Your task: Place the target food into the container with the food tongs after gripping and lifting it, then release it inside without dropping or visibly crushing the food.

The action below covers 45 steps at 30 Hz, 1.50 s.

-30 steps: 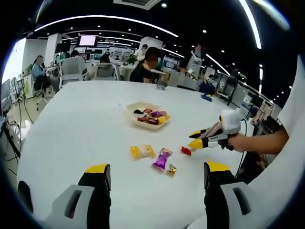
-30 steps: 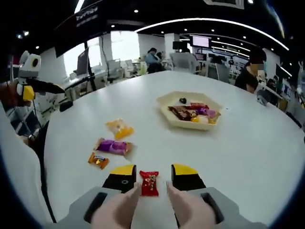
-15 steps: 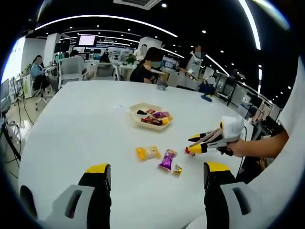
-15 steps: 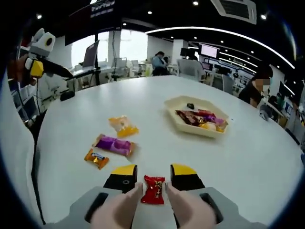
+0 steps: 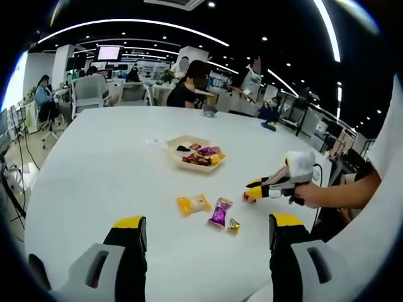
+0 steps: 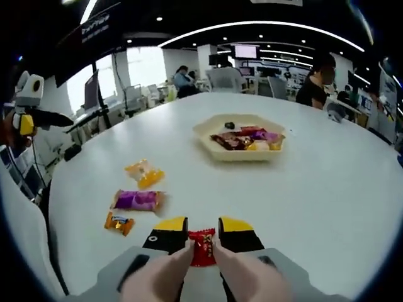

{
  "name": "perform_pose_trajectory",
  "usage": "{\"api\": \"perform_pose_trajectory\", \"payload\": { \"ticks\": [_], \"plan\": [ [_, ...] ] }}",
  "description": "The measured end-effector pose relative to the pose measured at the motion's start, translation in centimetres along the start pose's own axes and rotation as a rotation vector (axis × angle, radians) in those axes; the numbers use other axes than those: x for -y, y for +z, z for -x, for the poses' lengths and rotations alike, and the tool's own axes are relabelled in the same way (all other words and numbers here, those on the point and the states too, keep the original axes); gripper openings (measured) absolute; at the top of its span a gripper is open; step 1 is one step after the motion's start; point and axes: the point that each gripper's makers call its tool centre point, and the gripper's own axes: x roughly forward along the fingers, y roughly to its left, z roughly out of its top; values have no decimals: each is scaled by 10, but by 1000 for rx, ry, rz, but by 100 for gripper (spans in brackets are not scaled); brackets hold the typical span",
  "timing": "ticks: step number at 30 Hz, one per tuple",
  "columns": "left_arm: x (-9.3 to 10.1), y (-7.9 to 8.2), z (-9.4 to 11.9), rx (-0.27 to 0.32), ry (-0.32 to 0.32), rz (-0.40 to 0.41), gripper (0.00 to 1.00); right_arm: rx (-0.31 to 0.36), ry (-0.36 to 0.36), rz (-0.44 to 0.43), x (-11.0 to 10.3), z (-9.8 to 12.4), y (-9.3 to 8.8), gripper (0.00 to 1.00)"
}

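Observation:
A red wrapped candy sits pinched between the yellow-tipped jaws of my right gripper, which is shut on it just above or on the white table; I cannot tell which. Ahead stands the beige hexagonal tray with several wrapped sweets in it. In the left gripper view, my right gripper comes in from the right with the red candy at its tips, to the right of the tray. My left gripper hovers open over the near table, holding nothing.
Three loose sweets lie left of the right gripper: a yellow one, a purple one and a small orange one. The left gripper shows at the far left. Chairs, desks and seated people lie beyond the table's far edge.
The right gripper's jaws have drawn together onto the red candy, which lay loose between them a second ago. The left gripper has stayed open and nearly still.

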Motion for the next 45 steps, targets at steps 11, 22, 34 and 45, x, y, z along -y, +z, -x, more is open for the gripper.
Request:
{"api": "perform_pose_trajectory", "payload": {
  "ticks": [11,22,34,45],
  "plan": [
    [-10,-4,17,27,-24,0,79,-34,-2,0,-13,12,6,19],
    [-1,-23,10,6,-166,-33,79,36,-128,-206,-21,71,12,18],
    [30,-22,-7,-8,-295,-89,80,123,-228,-249,-14,136,31,18],
    [61,-4,-3,43,-140,-89,80,197,-105,-196,10,156,43,19]
  ]
}}
